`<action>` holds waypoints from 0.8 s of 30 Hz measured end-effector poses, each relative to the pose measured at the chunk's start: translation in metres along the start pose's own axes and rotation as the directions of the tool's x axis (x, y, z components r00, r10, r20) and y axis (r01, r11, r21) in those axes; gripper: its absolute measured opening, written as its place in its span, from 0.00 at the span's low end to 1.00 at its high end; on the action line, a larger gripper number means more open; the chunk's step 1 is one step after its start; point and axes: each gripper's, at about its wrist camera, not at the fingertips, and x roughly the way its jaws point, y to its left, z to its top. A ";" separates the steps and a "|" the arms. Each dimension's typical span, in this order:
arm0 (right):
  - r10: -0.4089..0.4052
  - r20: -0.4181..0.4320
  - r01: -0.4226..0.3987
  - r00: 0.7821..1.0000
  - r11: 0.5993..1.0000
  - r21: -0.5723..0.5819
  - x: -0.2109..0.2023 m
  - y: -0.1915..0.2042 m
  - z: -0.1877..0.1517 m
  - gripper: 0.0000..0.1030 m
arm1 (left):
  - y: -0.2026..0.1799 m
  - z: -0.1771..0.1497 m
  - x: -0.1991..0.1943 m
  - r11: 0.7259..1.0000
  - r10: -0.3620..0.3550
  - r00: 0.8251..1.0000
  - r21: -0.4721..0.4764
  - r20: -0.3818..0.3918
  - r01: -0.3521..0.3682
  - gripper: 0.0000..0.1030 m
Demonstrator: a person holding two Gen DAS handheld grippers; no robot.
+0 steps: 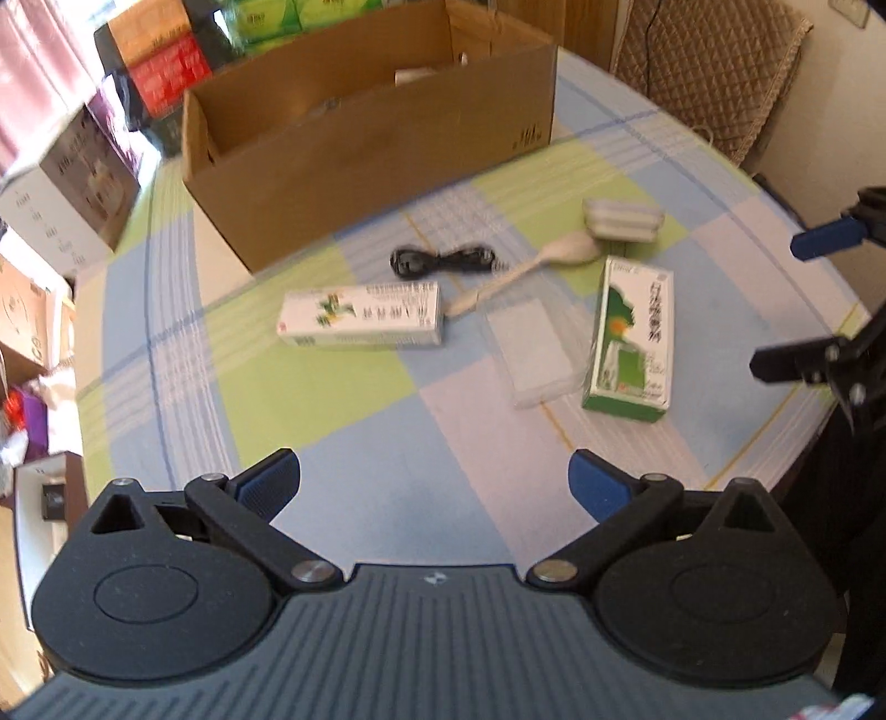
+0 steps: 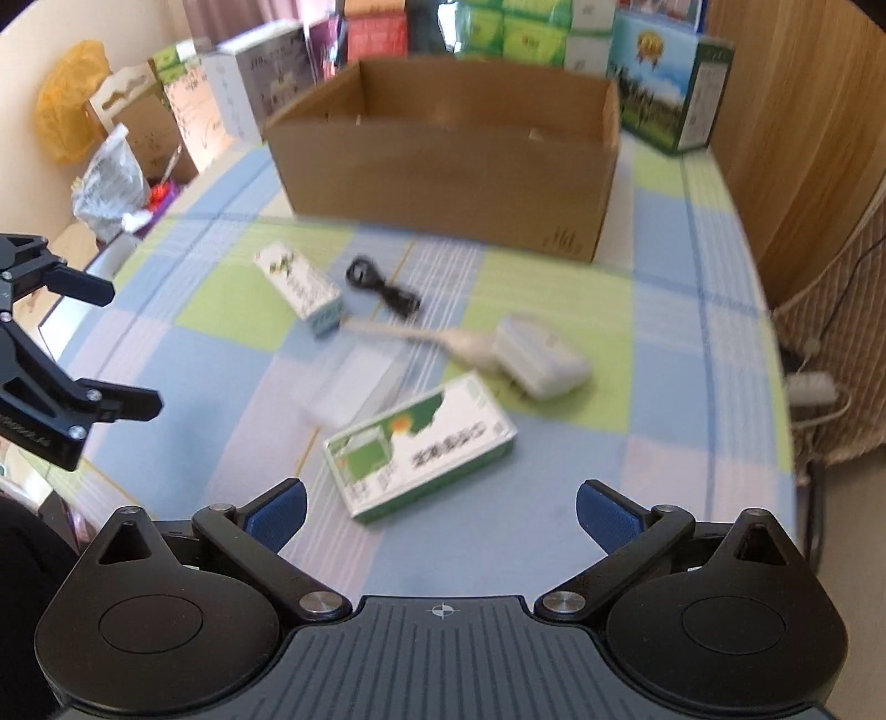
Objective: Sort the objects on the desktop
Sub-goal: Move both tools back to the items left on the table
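On the checked tablecloth (image 1: 354,498) lie a long white-and-green box (image 1: 362,314) (image 2: 302,288), a bigger green-and-white box (image 1: 634,340) (image 2: 421,446), a clear flat plastic case (image 1: 531,351) (image 2: 349,387), a white spoon (image 1: 526,268) (image 2: 437,338), a coiled black cable (image 1: 440,260) (image 2: 382,288) and a white tissue pack (image 1: 623,219) (image 2: 540,354). An open cardboard box (image 1: 376,144) (image 2: 448,160) stands behind them. My left gripper (image 1: 434,482) is open and empty, short of the items. My right gripper (image 2: 440,512) is open and empty just before the green-and-white box.
Stacked cartons and coloured packages (image 2: 498,27) stand behind the cardboard box. A padded chair back (image 1: 709,72) is at the table's far right. A wooden panel (image 2: 797,111) and a white power strip (image 2: 811,387) flank the right side. Crumpled bags (image 2: 111,183) lie left.
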 end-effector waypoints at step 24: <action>-0.005 -0.096 0.039 0.995 0.932 0.359 0.111 -0.033 0.031 0.87 | 0.037 0.007 0.089 0.990 0.012 0.998 -0.140 0.064 -0.003 0.98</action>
